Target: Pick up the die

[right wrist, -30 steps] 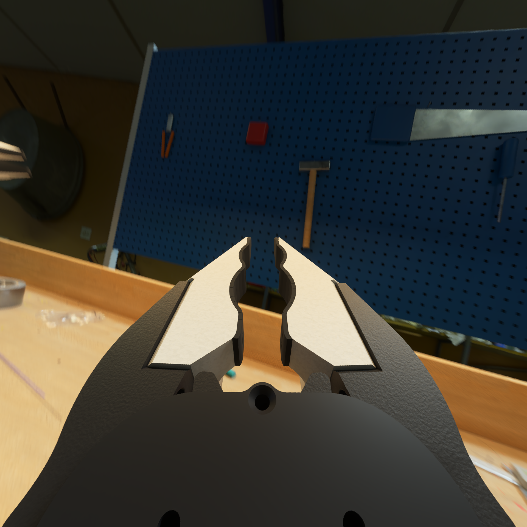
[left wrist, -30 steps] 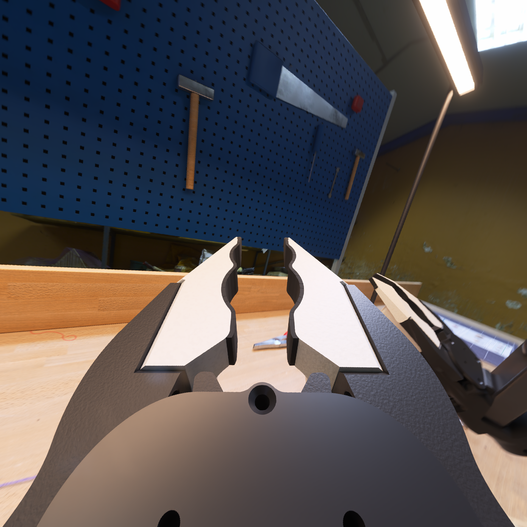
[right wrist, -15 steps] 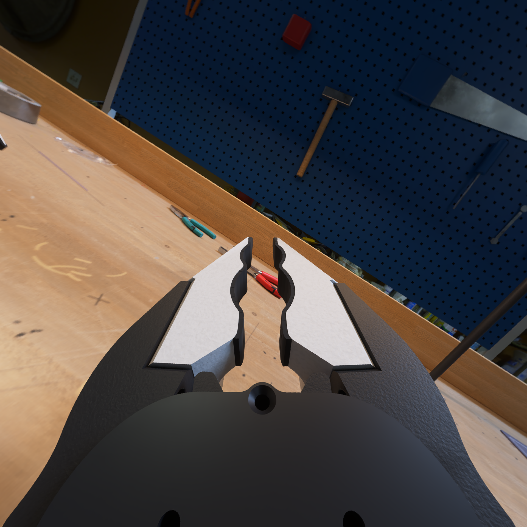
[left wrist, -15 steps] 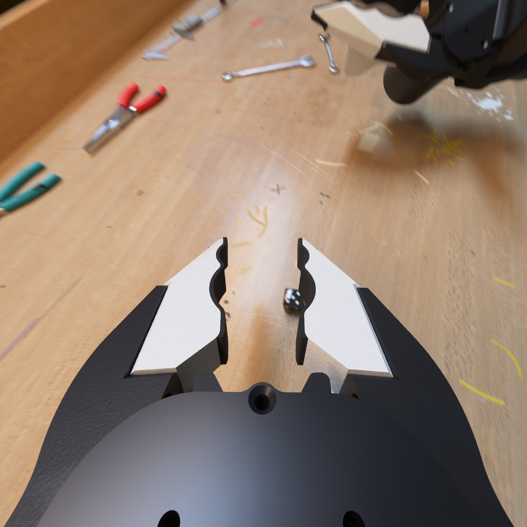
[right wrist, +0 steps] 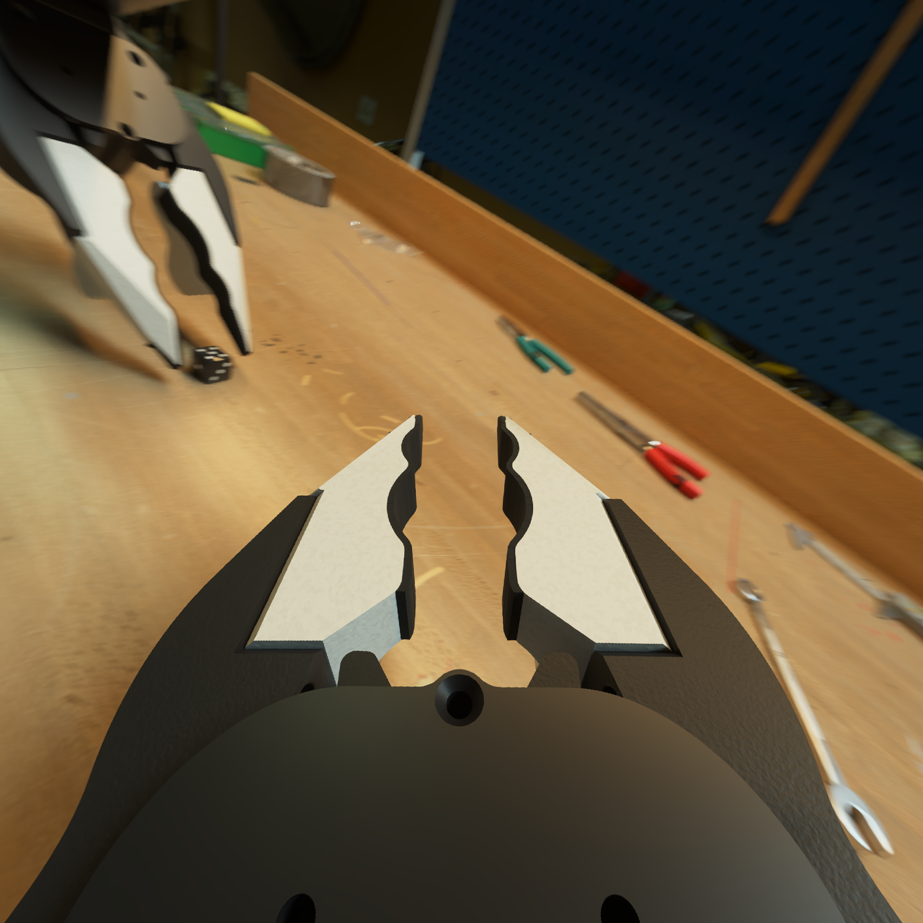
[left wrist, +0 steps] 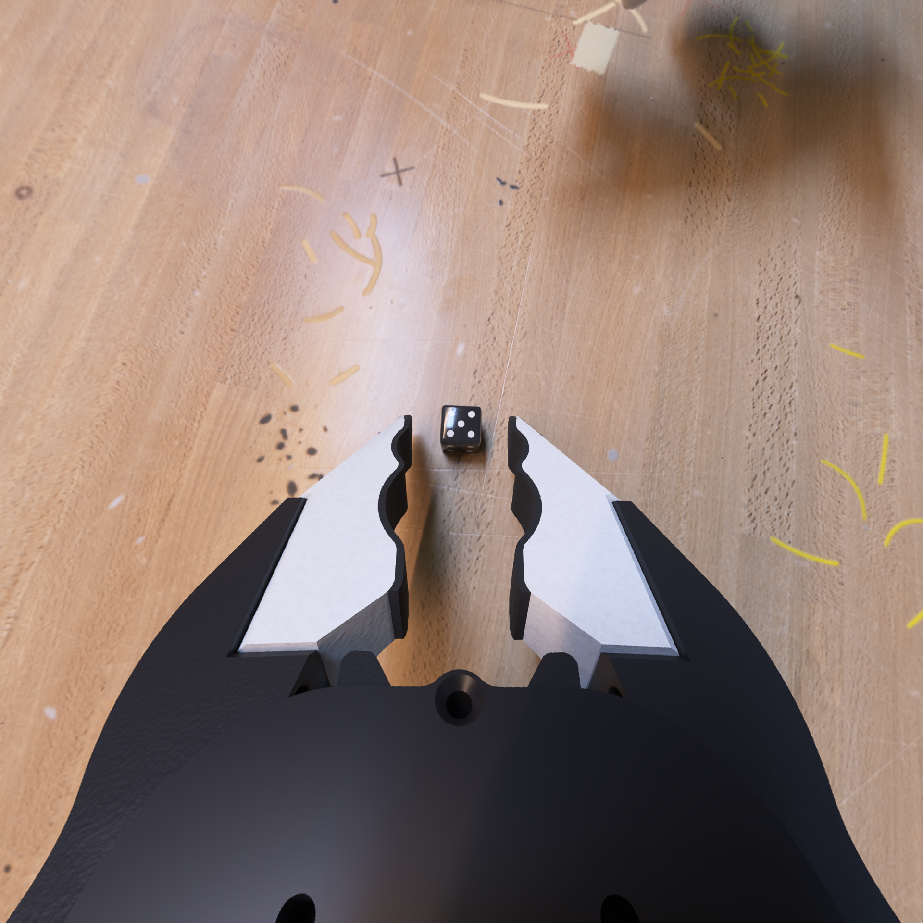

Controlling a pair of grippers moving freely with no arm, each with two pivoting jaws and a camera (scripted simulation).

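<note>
A small black die (left wrist: pixel 461 429) with white pips rests on the wooden workbench (left wrist: pixel 150 249). My left gripper (left wrist: pixel 459 424) is open and points down at the bench, its fingertips on either side of the die without touching it. The right wrist view shows the same die (right wrist: pixel 212 363) at the left, between the left gripper's tips (right wrist: pixel 210 349) just above the bench. My right gripper (right wrist: pixel 459 424) is open and empty, low over the bench, well to the right of the die.
Green-handled pliers (right wrist: pixel 542 352), red-handled pliers (right wrist: pixel 672 467) and a wrench (right wrist: pixel 809 719) lie on the bench to the right. A wooden back rail (right wrist: pixel 549 289) and blue pegboard (right wrist: pixel 699 150) stand behind. A tape roll (right wrist: pixel 299 177) and green tray (right wrist: pixel 232 142) sit far left.
My left gripper has tipped down and closed in on the bench, so the die now sits centred between its tips. My right gripper has swung down and left toward the bench and opened a little wider.
</note>
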